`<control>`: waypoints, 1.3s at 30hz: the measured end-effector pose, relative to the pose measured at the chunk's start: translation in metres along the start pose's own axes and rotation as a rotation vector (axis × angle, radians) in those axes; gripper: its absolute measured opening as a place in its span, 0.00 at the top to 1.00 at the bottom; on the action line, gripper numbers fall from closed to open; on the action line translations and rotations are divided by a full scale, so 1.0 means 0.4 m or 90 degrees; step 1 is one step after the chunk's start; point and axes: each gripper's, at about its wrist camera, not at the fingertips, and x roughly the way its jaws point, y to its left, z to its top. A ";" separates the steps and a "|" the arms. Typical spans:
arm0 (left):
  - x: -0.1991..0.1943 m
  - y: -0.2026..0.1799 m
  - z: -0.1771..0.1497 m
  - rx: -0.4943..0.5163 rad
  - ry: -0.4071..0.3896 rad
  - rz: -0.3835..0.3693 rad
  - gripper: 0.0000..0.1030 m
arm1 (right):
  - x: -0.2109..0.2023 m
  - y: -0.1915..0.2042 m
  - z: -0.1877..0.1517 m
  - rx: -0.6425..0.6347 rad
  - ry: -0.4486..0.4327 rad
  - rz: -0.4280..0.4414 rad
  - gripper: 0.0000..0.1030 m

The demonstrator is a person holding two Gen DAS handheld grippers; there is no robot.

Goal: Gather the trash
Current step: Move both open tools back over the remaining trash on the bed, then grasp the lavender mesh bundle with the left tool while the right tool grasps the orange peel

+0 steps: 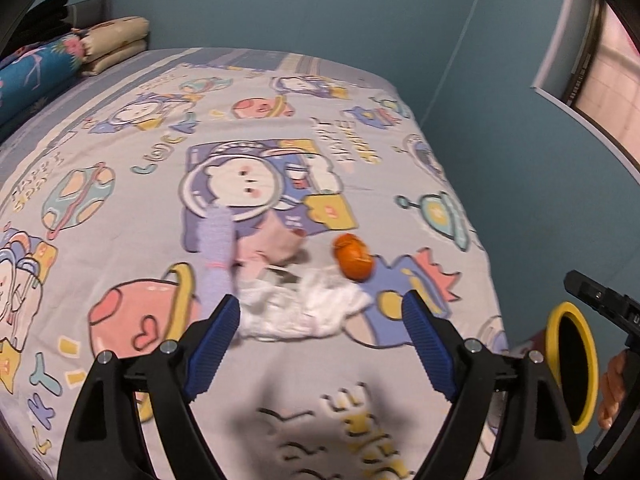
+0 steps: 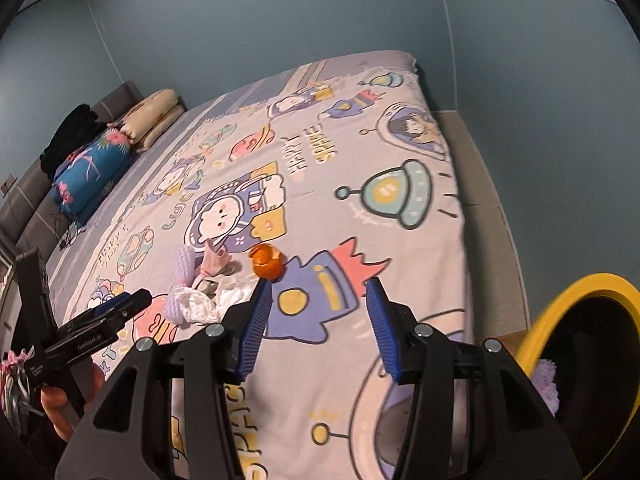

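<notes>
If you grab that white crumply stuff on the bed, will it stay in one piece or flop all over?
The white crumpled tissue looks soft and wrinkled, so it would probably flop and squash when pinched. It seems thin and light, so a push might just slide or bunch it. It lies loosely against the orange peel, so that may get nudged.

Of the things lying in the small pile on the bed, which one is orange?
The round orange peel, at the right end of the pile. The crumpled white tissue, the pink cloth and the fuzzy lilac sock beside it are all pale.
</notes>
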 end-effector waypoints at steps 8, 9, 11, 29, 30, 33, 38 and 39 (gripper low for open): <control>0.064 0.107 0.017 -0.037 0.016 0.036 0.21 | 0.115 0.072 0.006 -0.030 0.037 0.014 0.54; 0.076 0.120 0.020 -0.040 0.019 0.040 0.21 | 0.131 0.079 0.007 -0.032 0.043 0.015 0.54; 0.102 0.145 0.025 -0.047 0.025 0.050 0.21 | 0.162 0.089 0.010 -0.034 0.053 0.017 0.54; 0.274 0.293 0.036 -0.111 0.075 0.080 0.21 | 0.472 0.154 0.017 -0.055 0.138 0.004 0.54; 0.282 0.300 0.034 -0.114 0.078 0.080 0.21 | 0.488 0.157 0.017 -0.056 0.142 0.001 0.54; 0.296 0.314 0.035 -0.119 0.080 0.082 0.21 | 0.520 0.161 0.017 -0.062 0.147 -0.006 0.53; 0.316 0.323 0.041 -0.114 0.083 0.082 0.21 | 0.561 0.165 0.017 -0.068 0.153 -0.014 0.54; 0.322 0.320 0.040 -0.111 0.085 0.080 0.21 | 0.569 0.165 0.017 -0.069 0.155 -0.016 0.54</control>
